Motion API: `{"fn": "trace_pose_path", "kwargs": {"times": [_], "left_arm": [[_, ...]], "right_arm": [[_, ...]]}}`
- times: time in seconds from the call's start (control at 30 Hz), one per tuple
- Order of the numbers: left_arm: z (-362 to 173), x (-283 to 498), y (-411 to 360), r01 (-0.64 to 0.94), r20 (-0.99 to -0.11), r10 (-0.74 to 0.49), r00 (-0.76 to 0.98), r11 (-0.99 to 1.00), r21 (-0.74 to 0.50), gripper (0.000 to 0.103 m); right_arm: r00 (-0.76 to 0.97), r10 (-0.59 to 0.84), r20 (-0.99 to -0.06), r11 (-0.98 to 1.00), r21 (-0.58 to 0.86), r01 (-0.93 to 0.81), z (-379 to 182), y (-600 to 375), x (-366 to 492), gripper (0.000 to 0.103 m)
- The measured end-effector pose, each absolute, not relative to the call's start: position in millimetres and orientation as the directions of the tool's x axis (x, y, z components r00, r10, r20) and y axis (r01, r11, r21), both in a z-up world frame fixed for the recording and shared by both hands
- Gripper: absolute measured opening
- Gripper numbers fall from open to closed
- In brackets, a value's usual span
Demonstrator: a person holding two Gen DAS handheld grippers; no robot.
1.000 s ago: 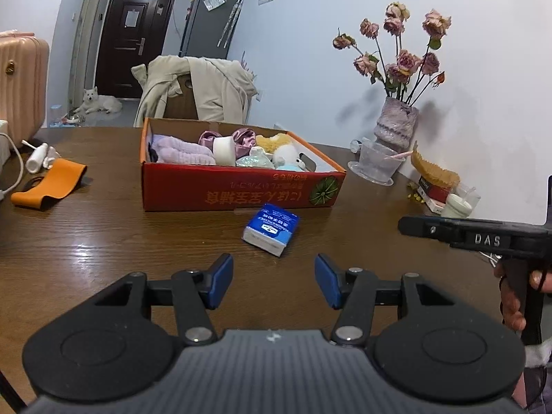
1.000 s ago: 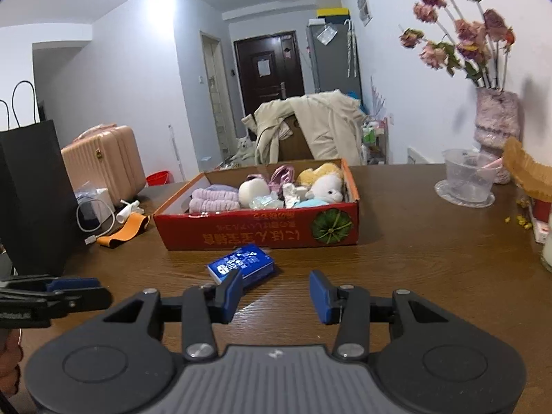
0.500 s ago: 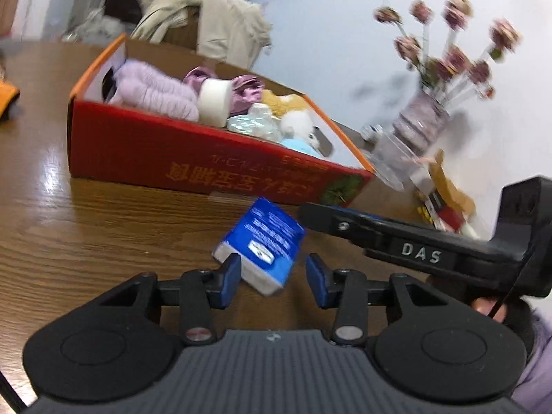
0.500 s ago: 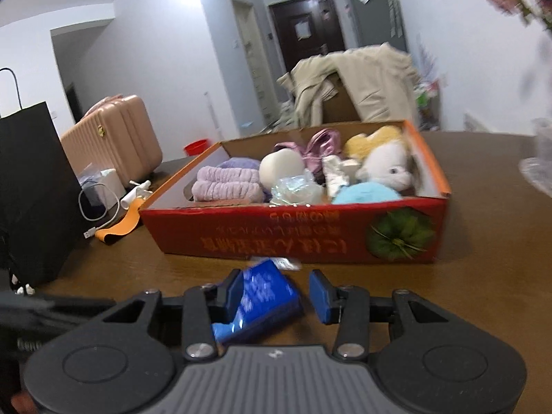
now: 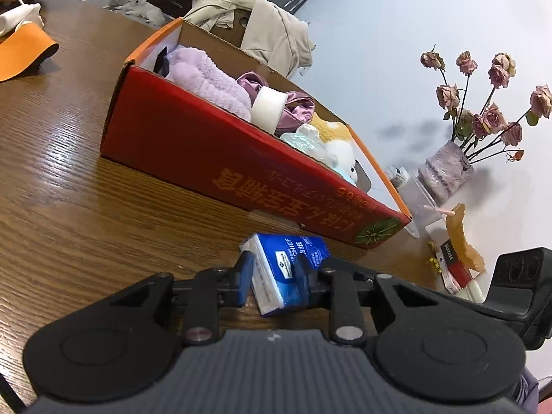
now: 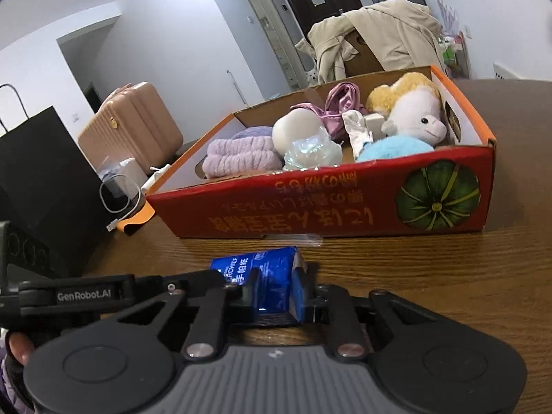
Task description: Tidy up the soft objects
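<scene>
A blue tissue pack lies on the wooden table just in front of the red cardboard box. My left gripper is shut on the pack from one side. My right gripper is shut on the same pack from the other side. The box holds several soft things: a purple towel, a white plush animal, a light blue plush and pink satin cloth.
A vase of dried roses and a clear cup stand right of the box. An orange band lies at the left. A black paper bag, charger cable and pink suitcase are at the table's left.
Both grippers moved forward to the tissue pack and closed on it from opposite sides. A second ago both were open and well short of it.
</scene>
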State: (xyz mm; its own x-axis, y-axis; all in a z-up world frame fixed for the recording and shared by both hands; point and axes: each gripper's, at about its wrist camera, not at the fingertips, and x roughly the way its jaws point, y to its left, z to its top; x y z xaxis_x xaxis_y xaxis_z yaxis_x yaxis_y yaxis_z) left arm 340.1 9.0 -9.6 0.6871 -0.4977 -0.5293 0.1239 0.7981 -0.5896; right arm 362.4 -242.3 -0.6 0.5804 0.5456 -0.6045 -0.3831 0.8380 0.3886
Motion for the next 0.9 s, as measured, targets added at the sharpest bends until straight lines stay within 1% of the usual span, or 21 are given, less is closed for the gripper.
{"fn": "trace_pose_path", "kwargs": {"times": [0.1, 0.2, 0.27, 0.4, 0.6, 0.73, 0.9], "left_arm": [[-1, 332, 7, 0.114, -0.533, -0.470, 0.703, 0.815, -0.568, 0.024], [18, 309, 2, 0.144, -0.489, -0.436, 0.756, 0.839, -0.525, 0.024], [29, 293, 1, 0.165, -0.454, -0.444, 0.772, 0.830, -0.533, 0.024], [49, 267, -1, 0.200, -0.412, -0.449, 0.793, 0.831, -0.519, 0.024], [74, 240, 15, 0.208, -0.363, -0.415, 0.834, 0.847, -0.490, 0.024], [86, 232, 24, 0.199, -0.336, -0.396, 0.855, 0.847, -0.492, 0.024], [94, 250, 27, 0.195, -0.338, -0.385, 0.858, 0.855, -0.480, 0.024]], "right_arm": [[0.593, 0.530, -0.606, 0.848, 0.378, -0.372, 4, -239, 354, 0.015], [0.624, 0.533, -0.572, 0.846, 0.364, -0.389, 18, -236, 327, 0.015], [0.648, 0.525, -0.552, 0.851, 0.364, -0.380, 26, -236, 308, 0.015], [0.668, 0.534, -0.519, 0.844, 0.374, -0.384, 42, -240, 282, 0.015], [0.684, 0.560, -0.467, 0.827, 0.358, -0.433, 70, -221, 266, 0.015], [0.680, 0.579, -0.449, 0.815, 0.338, -0.471, 83, -209, 264, 0.015], [0.690, 0.576, -0.438, 0.817, 0.301, -0.491, 98, -202, 274, 0.015]]}}
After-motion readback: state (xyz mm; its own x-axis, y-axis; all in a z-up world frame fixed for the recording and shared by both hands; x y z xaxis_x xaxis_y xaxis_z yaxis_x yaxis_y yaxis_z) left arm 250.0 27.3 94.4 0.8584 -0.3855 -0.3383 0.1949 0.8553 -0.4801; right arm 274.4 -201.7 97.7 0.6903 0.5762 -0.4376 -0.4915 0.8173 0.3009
